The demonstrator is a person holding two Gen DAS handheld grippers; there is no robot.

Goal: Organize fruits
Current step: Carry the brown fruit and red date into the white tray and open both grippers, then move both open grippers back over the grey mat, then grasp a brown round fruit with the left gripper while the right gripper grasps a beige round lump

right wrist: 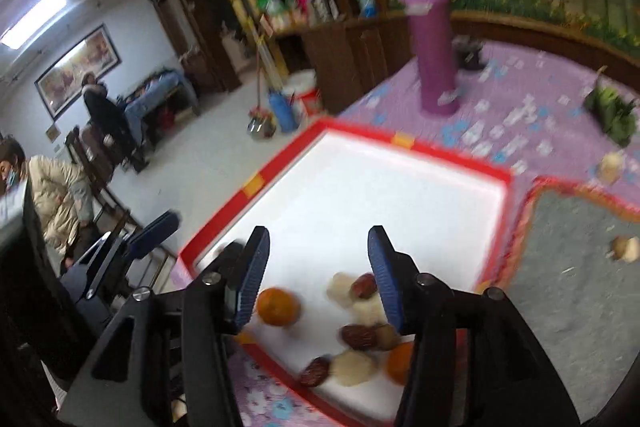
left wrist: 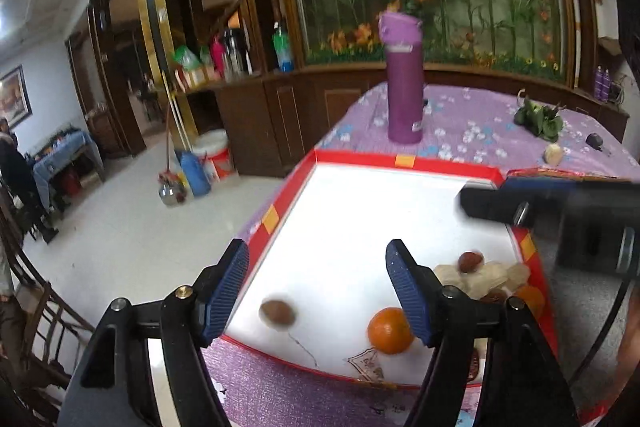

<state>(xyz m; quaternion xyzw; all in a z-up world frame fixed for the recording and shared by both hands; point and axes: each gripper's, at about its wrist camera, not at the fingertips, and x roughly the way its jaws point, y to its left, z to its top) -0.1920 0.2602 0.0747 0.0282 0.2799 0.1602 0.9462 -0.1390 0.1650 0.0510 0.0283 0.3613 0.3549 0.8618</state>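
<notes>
Left gripper (left wrist: 318, 291): jaws wide apart, empty, poised over the tray's near edge.
Right gripper (right wrist: 316, 277): jaws parted about as wide, nothing held, above the fruit heap.
Between left jaws: brown nut (left wrist: 278, 313), low and left; orange (left wrist: 390, 330) low, beside the right pad.
Between right jaws: dates (right wrist: 364, 285) and pale lumps (right wrist: 354, 367); a second orange (right wrist: 278, 306) by the left pad.
Handling, as I judge: oranges round, firm, smooth, liable to roll, so grip across the middle; dates small, wrinkled, soft, pinch lightly; pale lumps irregular, possibly crumbly.
Tray (left wrist: 404, 159): shallow, red rim, smooth white floor.
Beyond the jaws: purple flask (left wrist: 404, 87), upright on flowered cloth (left wrist: 472, 123); greens (left wrist: 538, 121) far right.
</notes>
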